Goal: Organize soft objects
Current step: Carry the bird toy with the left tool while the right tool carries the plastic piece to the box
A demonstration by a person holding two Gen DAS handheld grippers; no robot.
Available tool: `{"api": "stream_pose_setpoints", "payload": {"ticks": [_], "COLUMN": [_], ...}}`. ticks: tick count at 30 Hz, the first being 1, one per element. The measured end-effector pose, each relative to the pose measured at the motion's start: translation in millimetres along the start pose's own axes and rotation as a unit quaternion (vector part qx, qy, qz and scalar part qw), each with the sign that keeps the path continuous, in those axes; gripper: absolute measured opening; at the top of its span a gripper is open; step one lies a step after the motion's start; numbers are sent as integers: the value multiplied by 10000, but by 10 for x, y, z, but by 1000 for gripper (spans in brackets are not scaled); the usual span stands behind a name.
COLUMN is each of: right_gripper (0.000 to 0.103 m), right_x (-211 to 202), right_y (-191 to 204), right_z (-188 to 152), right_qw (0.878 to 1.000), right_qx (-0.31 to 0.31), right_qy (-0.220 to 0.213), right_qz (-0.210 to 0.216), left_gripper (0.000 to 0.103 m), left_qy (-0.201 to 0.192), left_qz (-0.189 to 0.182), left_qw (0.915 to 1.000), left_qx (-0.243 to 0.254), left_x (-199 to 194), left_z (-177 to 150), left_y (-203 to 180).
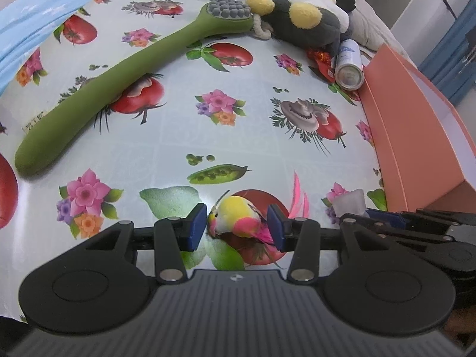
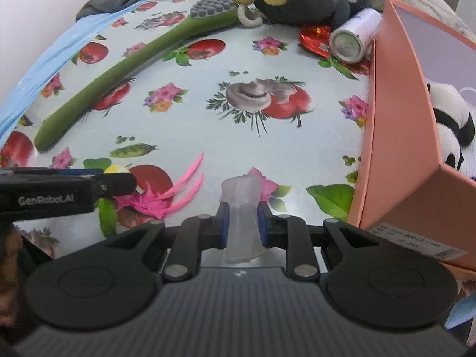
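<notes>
Because both things in hand look feather-light and yielding, neither calls for much squeeze. The left claw (image 1: 237, 226) straddles a small toy bird (image 1: 235, 217) with a yellow and pink body, lying on the flowered worktop (image 1: 178, 136); its blue pads (image 1: 197, 227) sit at either flank, the left one about touching, the right one meeting only plumage, so I judge it not yet clamped. The bird's body seems the firmest part to take; its long pink tail feathers (image 2: 190, 172) would likely bend or shed if pinched. The right claw (image 2: 243, 223) is closed on a translucent, whitish soft piece (image 2: 242, 205), pads pressing its middle, the material waisting slightly between them. It looks squashy and perhaps slick, so a mid-body hold seems best. The orange box (image 2: 398, 125), just to the right with a panda plush (image 2: 449, 125) inside, looks the likely destination.
</notes>
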State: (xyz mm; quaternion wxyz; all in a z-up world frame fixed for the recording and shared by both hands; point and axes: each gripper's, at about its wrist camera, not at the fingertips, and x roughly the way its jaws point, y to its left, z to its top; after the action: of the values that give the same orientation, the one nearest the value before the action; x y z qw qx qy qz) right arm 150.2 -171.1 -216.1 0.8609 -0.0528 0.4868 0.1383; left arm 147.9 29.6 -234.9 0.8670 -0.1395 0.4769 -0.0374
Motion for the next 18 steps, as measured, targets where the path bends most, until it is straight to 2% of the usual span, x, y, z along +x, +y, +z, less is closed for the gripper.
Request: {"api": "stream_pose_setpoints", "payload": {"ticks": [2,3,10,18], "right_gripper": [23,23,23,23], "right_x": [-22,-41,-227,-665], "right_y": [1,6,33,29], "right_z": [5,10,25,69], "right_qw": [10000,10000,9998,9981], "right_qx": [27,27,66,107], "right_qy": [-4,-19,-184,-614], "right_qz": [22,24,21,-24], "left_gripper": [47,42,42,42], "left_qy": [19,10,-229,-569], "left_qz": [-1,-34,32,-22], "left_qw": [10000,10000,9997,9984], "left_qx": [5,13,120,69], "left_x": [2,-3,-166,-589], "left_z": [6,8,15,46], "left_y": [-18,-26,-79,-159]}}
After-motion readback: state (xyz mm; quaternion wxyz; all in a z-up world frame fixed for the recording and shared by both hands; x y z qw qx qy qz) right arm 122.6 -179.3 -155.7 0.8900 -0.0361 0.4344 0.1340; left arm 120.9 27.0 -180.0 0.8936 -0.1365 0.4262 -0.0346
